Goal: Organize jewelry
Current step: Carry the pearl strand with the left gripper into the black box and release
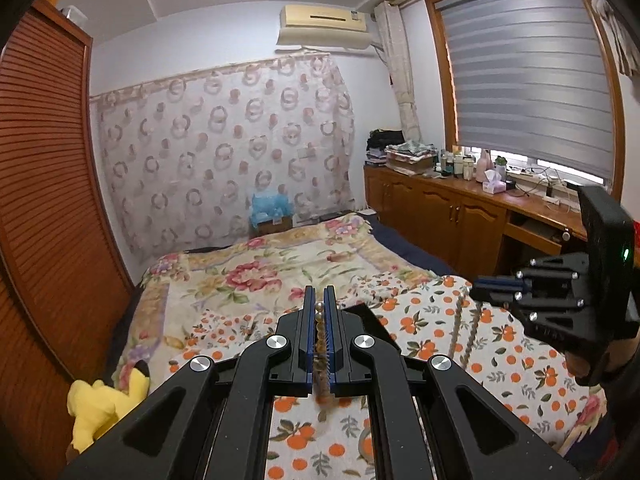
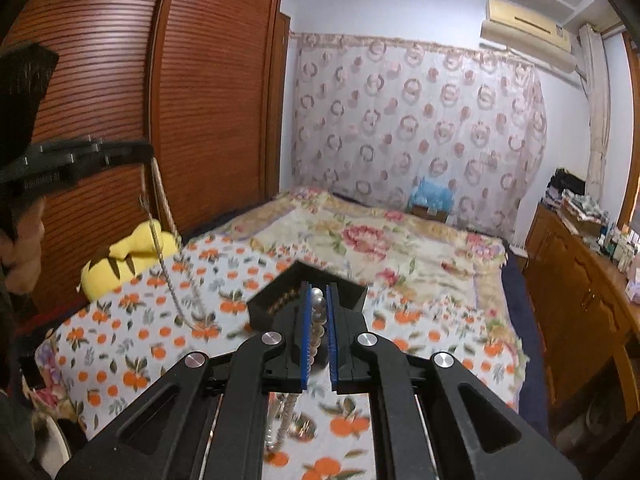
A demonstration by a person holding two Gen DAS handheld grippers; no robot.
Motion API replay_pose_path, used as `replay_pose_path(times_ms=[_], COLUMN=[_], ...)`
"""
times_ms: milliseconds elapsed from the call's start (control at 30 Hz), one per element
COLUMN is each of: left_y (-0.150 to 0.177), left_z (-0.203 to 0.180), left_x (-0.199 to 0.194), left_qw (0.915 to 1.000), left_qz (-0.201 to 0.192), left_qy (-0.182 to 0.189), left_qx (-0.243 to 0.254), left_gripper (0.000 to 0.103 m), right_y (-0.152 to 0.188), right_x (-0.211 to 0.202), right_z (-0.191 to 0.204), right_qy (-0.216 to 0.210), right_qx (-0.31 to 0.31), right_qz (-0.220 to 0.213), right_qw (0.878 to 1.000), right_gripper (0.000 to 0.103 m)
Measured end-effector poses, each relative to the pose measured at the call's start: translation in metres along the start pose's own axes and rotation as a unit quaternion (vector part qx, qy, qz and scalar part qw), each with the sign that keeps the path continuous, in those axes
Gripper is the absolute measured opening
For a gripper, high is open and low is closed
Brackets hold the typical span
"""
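Left tongs (image 1: 319,300) are pinching an amber bead strand (image 1: 320,332) between their blue pads, with the jaws drawn nearly together. The beads are running back along the gap and dropping out of sight below. Just beyond the tips, a corner of the black jewelry box (image 1: 362,310) is showing on the orange-print cloth (image 1: 500,340). To the right, the right tongs (image 1: 478,286) are hanging at about the same height, with a pale looped strand (image 1: 460,328) dangling from them to the cloth. A yellow plush toy (image 1: 104,400) is lying at the near left edge of the bed.

From the right wrist, the right tongs (image 2: 319,292) are closing on a pearl strand (image 2: 318,316), whose loose end is trailing down underneath. The black jewelry box (image 2: 280,284) is sitting directly ahead, open, with some beads already lying inside. At far left, the left tongs (image 2: 146,148) are holding their strand (image 2: 160,248) high, and its loop is reaching down near the yellow plush toy (image 2: 132,248) and the orange-print cloth (image 2: 120,332).

The risks are probably coming from the round beads and the long tails. Smooth pearls are likely sitting between the pads rather than locking there, so a small loosening could let a strand slide out. The two hanging loops are near each other and could tangle if both tongs are heading for the box together. A trailing end could also be catching the box rim or snagging the cloth and dragging the box sideways.
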State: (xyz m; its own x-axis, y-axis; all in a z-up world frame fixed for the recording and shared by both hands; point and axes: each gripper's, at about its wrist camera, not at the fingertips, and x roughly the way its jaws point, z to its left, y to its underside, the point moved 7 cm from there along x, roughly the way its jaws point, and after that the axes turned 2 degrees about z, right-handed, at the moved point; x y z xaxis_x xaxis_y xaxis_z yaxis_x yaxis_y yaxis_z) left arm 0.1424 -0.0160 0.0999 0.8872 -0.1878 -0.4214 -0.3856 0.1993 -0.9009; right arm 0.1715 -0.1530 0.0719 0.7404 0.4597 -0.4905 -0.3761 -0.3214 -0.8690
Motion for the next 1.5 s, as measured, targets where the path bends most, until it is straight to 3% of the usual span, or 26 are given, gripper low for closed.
replay_pose_path(times_ms=[533,700,933,1100,1500], left_y=[-0.041,-0.033,0.013,0.037,0.079], left_z=[0.005,0.006,0.012,0.013,0.006], left_x=[0.072,0.103,0.151,0.164,0.178], left_qw=[0.9997,0.9992,0.9952,0.9926,0.9863], left_qz=[0.001,0.022,0.079,0.1,0.149], left_qy=[0.022,0.03,0.047,0.053,0.059], left_qx=[-0.012,-0.012,-0.034,-0.043,-0.04], left_gripper=[0.004,0.004,0.004,0.004,0.006], right_y=[-0.096,-0.106,-0.101,-0.096,-0.003], right_x=[0.04,0.061,0.096,0.117,0.21], right_z=[-0.041,-0.046,-0.046,-0.049,-0.046], right_qy=[0.006,-0.004,-0.012,-0.01,-0.015], right_qx=[-0.009,-0.013,-0.018,-0.017,0.007], right_qz=[-0.044,-0.041,-0.023,-0.009,0.11], right_qw=[0.999,0.999,0.999,1.0,0.994], right_gripper=[0.008,0.008,0.008,0.008,0.008])
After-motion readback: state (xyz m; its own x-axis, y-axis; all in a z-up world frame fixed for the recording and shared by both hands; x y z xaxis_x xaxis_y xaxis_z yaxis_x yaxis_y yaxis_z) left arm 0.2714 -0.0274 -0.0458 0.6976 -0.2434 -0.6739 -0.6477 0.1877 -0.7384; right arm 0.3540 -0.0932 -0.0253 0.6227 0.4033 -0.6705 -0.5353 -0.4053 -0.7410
